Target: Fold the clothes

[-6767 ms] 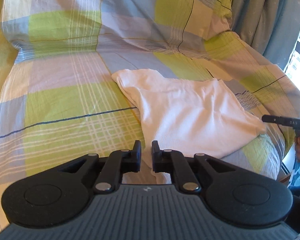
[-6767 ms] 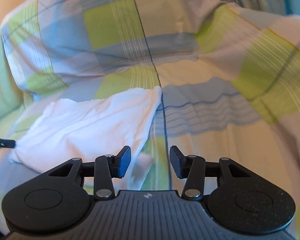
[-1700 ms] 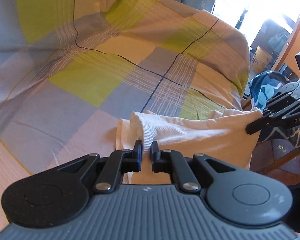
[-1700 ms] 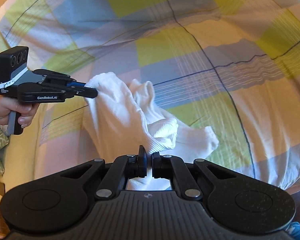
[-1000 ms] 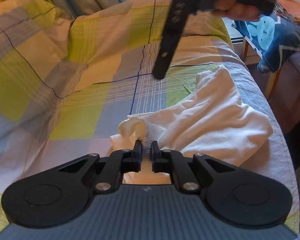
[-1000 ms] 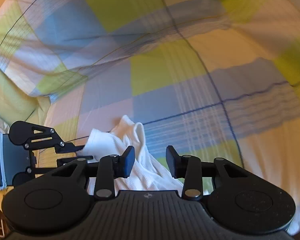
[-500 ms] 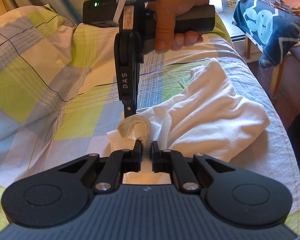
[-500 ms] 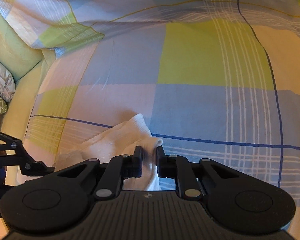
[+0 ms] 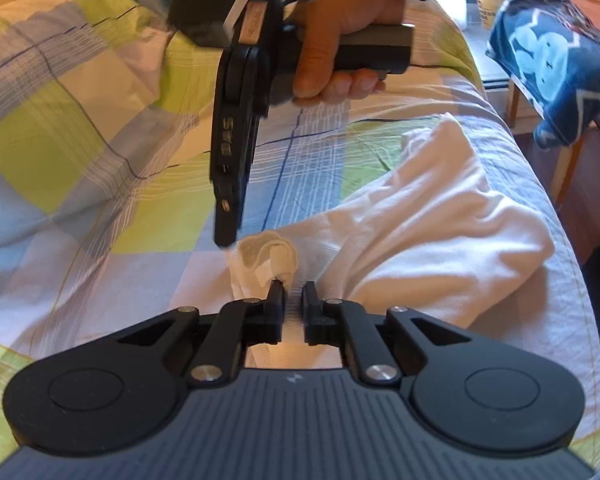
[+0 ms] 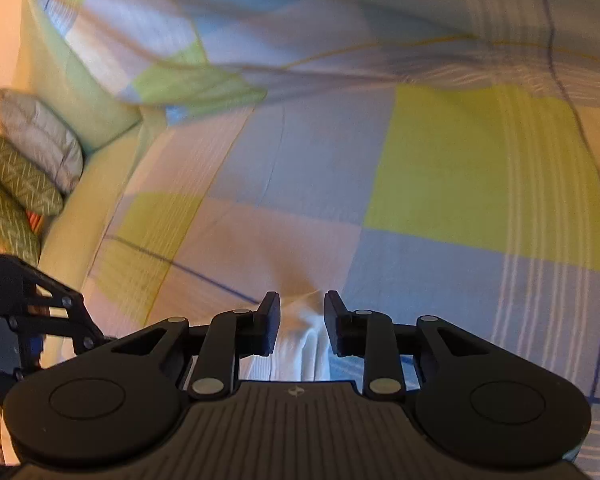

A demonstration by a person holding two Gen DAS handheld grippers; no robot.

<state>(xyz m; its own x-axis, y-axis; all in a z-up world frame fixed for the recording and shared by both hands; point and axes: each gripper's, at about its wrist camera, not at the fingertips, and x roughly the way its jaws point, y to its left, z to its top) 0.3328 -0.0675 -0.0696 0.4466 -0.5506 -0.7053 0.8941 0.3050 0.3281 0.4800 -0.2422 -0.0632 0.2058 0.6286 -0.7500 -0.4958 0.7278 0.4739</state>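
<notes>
A white garment [image 9: 420, 224] lies bunched on the checked bedspread [image 9: 100, 152], near the bed's right edge. My left gripper [image 9: 293, 296] sits low at the garment's near end, shut on a rolled fold of the white cloth. In the left wrist view my right gripper [image 9: 225, 236] points straight down, held by a hand [image 9: 340, 32], its tips just left of that fold. In its own view the right gripper [image 10: 302, 308] is open, and a strip of the white garment [image 10: 304, 344] shows in the gap. The left gripper [image 10: 32, 312] appears at the left edge there.
A dark blue patterned cloth [image 9: 552, 64] hangs over a wooden chair past the bed's right edge. Green patterned and grey cushions [image 10: 20, 176] lie at the bed's far left. The bedspread rises into a ridge at the back [image 10: 340, 40].
The right gripper let go earlier, came down onto the fold beside my left gripper and shut on it; its jaws have now parted. The left gripper stays shut in place.
</notes>
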